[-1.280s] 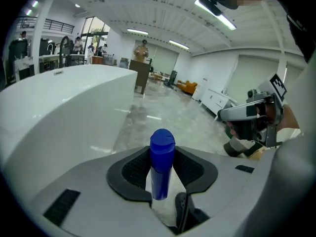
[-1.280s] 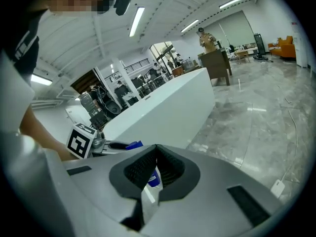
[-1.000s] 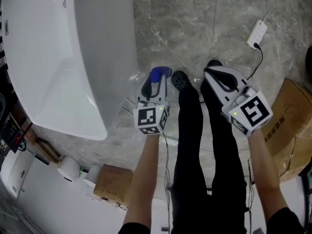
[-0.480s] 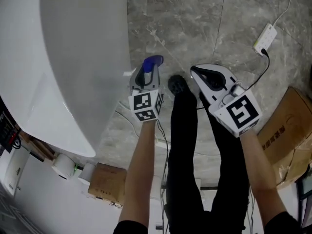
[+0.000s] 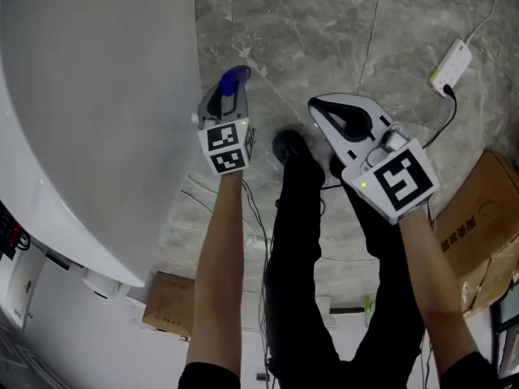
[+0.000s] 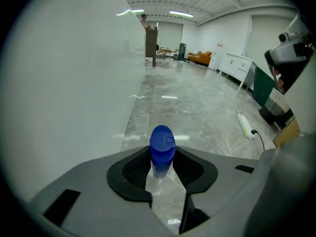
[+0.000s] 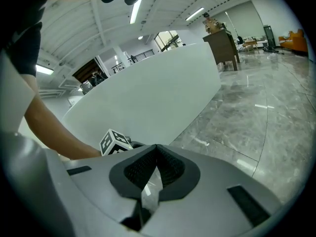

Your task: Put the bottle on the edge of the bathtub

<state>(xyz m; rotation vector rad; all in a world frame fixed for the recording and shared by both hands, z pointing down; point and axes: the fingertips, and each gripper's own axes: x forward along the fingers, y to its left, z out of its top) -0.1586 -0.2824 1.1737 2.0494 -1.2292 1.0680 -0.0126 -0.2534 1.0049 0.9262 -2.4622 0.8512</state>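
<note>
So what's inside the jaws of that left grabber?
A blue-capped bottle, gripped by the left gripper. Only its cap and clear upper part show; the rest is covered by the gripper's own body.

I have the bottle [image 6: 162, 149], a clear body under a rounded blue flip cap, clamped between the pads of my left tongs [image 6: 163, 169], which press on it just below the cap, cap end uppermost in the left gripper view. In the head view it sits at about 11 o'clock, just beside the outer wall of the bathtub [image 5: 97, 96]. The bathtub is white, glossy and curved, filling the 9 to 10 o'clock side.
</note>
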